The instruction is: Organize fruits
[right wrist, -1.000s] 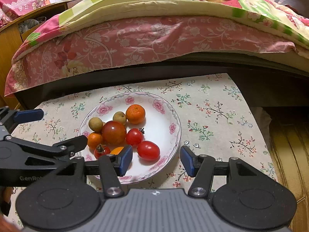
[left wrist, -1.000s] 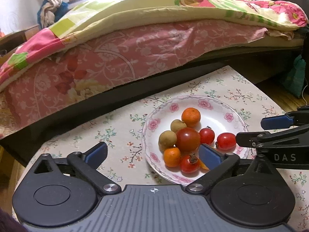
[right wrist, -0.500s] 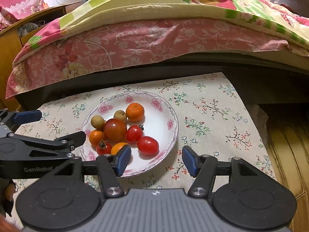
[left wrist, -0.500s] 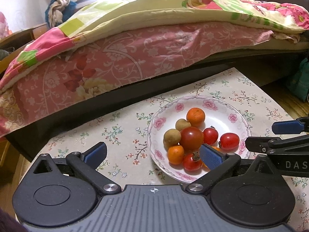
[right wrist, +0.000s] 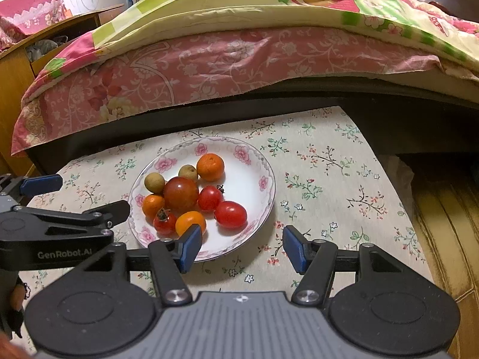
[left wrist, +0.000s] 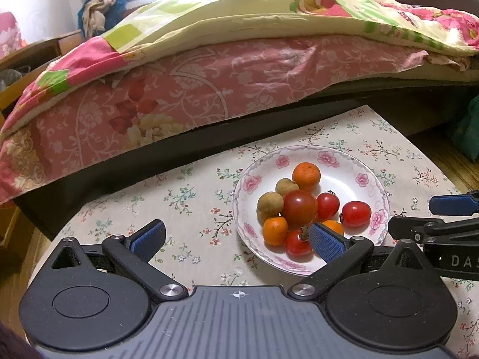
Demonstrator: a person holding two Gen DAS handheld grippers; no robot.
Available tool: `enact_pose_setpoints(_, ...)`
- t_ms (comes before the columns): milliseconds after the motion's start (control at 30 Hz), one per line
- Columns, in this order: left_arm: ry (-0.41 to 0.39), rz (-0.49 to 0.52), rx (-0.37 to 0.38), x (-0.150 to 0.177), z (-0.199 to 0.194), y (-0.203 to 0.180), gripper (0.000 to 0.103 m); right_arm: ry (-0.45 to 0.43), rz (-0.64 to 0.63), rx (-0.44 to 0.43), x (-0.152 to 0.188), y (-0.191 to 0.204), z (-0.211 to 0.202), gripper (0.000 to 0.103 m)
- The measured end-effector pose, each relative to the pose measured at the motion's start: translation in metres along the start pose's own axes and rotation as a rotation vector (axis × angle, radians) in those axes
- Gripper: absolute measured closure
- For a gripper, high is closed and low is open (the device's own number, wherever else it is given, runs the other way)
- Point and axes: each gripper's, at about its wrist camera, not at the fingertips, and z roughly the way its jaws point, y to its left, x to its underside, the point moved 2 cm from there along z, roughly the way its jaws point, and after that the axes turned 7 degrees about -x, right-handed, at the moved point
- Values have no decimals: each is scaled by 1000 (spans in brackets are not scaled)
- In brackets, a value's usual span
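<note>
A floral-rimmed white plate point(left wrist: 368, 176) point(right wrist: 257, 161) holds several fruits on a flowered tablecloth. A big dark red tomato point(left wrist: 299, 207) point(right wrist: 180, 194) lies in the middle, with an orange point(left wrist: 306, 176) point(right wrist: 210, 166), two brown longans point(left wrist: 270, 204) point(right wrist: 154, 182), small red tomatoes point(left wrist: 356, 214) point(right wrist: 230, 214) and small orange fruits around it. My left gripper point(left wrist: 236, 239) is open with nothing in it, just left of and in front of the plate. My right gripper point(right wrist: 241, 251) is open and empty at the plate's near right rim.
A bed point(left wrist: 209, 68) with a pink floral sheet and a quilt runs along the far side of the low table point(right wrist: 329, 161). A wooden cabinet point(right wrist: 18, 68) stands at the left. The wooden floor point(right wrist: 443, 209) lies to the right of the table.
Both grippers have drawn back and up a little from the plate, so the plate sits slightly farther off in both views. The fruits have not moved.
</note>
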Motion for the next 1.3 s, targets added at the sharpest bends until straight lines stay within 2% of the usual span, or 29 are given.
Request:
enact_pose_setpoints(633, 8, 8, -10, 18, -26, 4, 0, -8, 30, -23, 20, 8, -22, 44)
enact_pose_setpoints(1300, 45, -49, 4, 54, -57, 12, 0, 9, 53, -45, 60, 30, -49, 44)
